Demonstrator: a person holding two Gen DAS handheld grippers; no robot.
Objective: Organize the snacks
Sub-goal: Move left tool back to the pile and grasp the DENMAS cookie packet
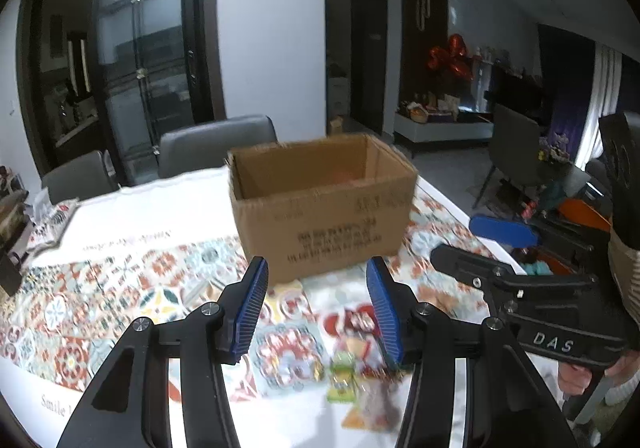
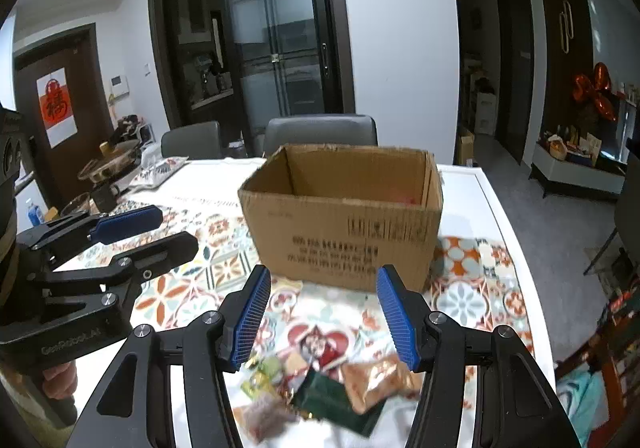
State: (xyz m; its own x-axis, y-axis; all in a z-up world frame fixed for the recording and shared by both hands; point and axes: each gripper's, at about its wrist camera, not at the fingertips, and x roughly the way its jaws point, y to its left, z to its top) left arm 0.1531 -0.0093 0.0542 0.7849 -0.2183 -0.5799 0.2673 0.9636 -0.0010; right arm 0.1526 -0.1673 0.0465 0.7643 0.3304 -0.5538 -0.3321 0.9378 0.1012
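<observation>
An open cardboard box (image 1: pixel 324 211) stands on the patterned tablecloth; it also shows in the right wrist view (image 2: pixel 344 224). A pile of small snack packets (image 2: pixel 320 380) lies on the table in front of the box, below my right gripper (image 2: pixel 320 308), which is open and empty. The same pile (image 1: pixel 360 368) shows blurred under my left gripper (image 1: pixel 316 304), also open and empty. Each gripper appears in the other's view: the right one (image 1: pixel 484 244) and the left one (image 2: pixel 156 228), both open.
Grey chairs (image 2: pixel 320 133) stand behind the table. A pot and a mug (image 2: pixel 106 193) sit at the table's far left. The table's right edge (image 2: pixel 516 232) drops to the floor. A sideboard (image 2: pixel 580 163) stands further right.
</observation>
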